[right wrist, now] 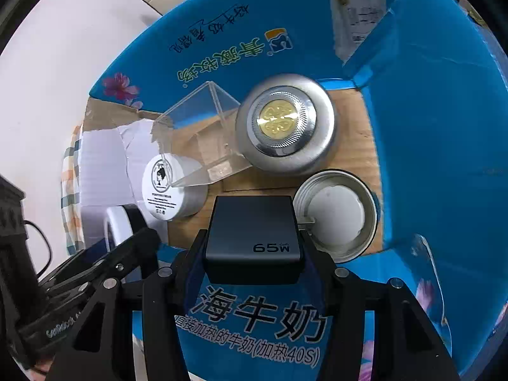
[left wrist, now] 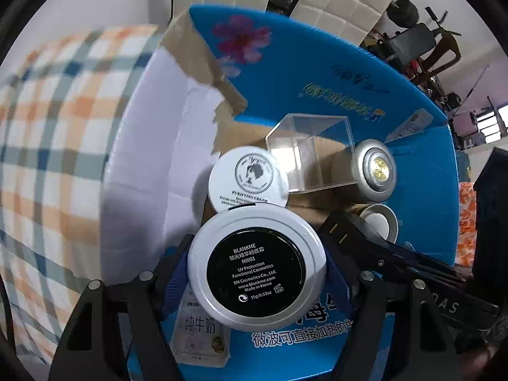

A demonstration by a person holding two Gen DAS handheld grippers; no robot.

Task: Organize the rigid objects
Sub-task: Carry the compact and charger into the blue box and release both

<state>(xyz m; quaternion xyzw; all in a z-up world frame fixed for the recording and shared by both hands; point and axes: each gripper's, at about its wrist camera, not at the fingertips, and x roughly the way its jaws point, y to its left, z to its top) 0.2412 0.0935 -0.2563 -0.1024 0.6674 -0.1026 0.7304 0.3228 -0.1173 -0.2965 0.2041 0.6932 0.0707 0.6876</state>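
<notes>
The blue box [right wrist: 428, 120] is printed cardboard with a slight sheen, its floor bare matt brown board. The clear cube [right wrist: 203, 133] looks like glossy acrylic. The round tin [right wrist: 285, 123] is brushed silver metal with a shiny gold centre. The charger [right wrist: 254, 238] is smooth matt dark plastic, and the compact [left wrist: 257, 270] is glossy white plastic. The checked cloth [left wrist: 57, 158] looks woven.

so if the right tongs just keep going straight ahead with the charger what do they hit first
Probably the cardboard floor of the blue box, in the gap between the silver tin and the open tin. The black charger in the right tongs might clip either; depth is unclear.
</notes>
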